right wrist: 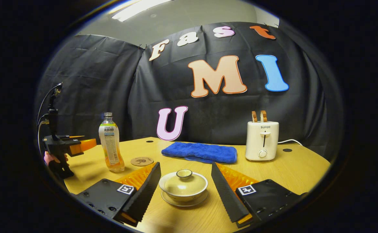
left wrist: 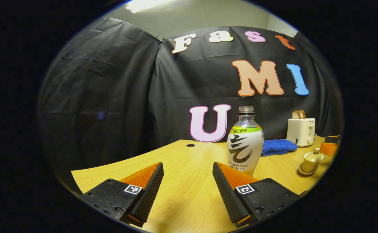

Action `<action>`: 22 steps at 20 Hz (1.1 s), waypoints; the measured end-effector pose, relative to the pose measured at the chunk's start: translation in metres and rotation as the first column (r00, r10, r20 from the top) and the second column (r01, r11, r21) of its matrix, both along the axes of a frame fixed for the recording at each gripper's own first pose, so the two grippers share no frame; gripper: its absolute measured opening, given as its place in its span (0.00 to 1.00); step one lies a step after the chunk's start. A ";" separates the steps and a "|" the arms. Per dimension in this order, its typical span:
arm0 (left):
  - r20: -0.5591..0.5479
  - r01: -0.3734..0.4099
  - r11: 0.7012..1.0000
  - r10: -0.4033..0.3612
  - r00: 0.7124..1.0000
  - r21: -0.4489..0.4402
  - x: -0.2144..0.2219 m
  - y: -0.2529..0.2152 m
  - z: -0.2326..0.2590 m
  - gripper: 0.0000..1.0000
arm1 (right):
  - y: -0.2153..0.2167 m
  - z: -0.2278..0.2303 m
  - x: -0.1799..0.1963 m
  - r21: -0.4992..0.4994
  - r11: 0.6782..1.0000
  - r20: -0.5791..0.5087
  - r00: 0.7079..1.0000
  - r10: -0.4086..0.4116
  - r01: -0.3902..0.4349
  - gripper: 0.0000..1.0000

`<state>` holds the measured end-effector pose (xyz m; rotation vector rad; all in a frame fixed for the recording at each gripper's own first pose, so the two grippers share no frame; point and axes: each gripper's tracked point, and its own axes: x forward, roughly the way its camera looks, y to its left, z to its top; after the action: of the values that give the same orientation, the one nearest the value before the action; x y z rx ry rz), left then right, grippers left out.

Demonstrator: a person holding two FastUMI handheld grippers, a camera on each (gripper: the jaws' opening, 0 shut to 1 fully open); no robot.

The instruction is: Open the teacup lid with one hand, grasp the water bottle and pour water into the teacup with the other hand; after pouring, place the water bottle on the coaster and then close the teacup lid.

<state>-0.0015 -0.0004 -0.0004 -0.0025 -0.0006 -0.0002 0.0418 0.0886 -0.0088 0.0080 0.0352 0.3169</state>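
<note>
Teacup (right wrist: 183,186) sits on its saucer near the front of the wooden table (right wrist: 299,171), lid (right wrist: 183,178) still on, framed between the spread fingers of the right gripper (right wrist: 186,191); neither finger touches it. Water bottle (left wrist: 245,142) stands upright and uncapped, just ahead and slightly right of the left gripper (left wrist: 188,191), whose 2 fingers are also spread and hold nothing. Coaster (right wrist: 142,161) lies flat just beside the bottle; blue cloth (right wrist: 200,152) and toaster (right wrist: 262,140) stand well behind.

Risks, as judged:
- Lid knob is small; a pinch off-centre could slip or drag cup and saucer together.
- Bottle has no cap, so a tilted or jerky grasp could spill early.
- Label looks slick, so a grip too high may let it rotate.
</note>
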 end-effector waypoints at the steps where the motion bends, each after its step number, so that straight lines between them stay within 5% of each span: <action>1: 0.000 0.000 1.000 0.000 1.000 -0.001 0.000 0.000 0.000 0.89 | 0.003 -0.002 0.002 -0.003 1.000 -0.010 1.000 0.004 -0.004 0.99; 12: 0.001 0.001 1.000 -0.001 1.000 0.001 0.000 0.000 0.001 0.89 | 0.019 -0.023 0.028 -0.048 0.998 -0.128 0.992 0.024 -0.030 0.85; 18: 0.001 0.004 1.000 -0.004 1.000 -0.001 0.001 -0.001 0.000 0.89 | 0.018 -0.025 0.032 -0.051 0.998 -0.138 0.990 0.014 -0.021 0.39; 22: 0.002 0.007 1.000 -0.007 1.000 0.000 0.001 -0.002 0.000 0.89 | 0.020 -0.021 0.031 -0.054 0.998 -0.113 0.993 0.033 -0.039 0.34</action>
<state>-0.0009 -0.0022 -0.0005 -0.0029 -0.0025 -0.0069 0.0730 0.1086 -0.0300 -0.0307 0.1556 0.3513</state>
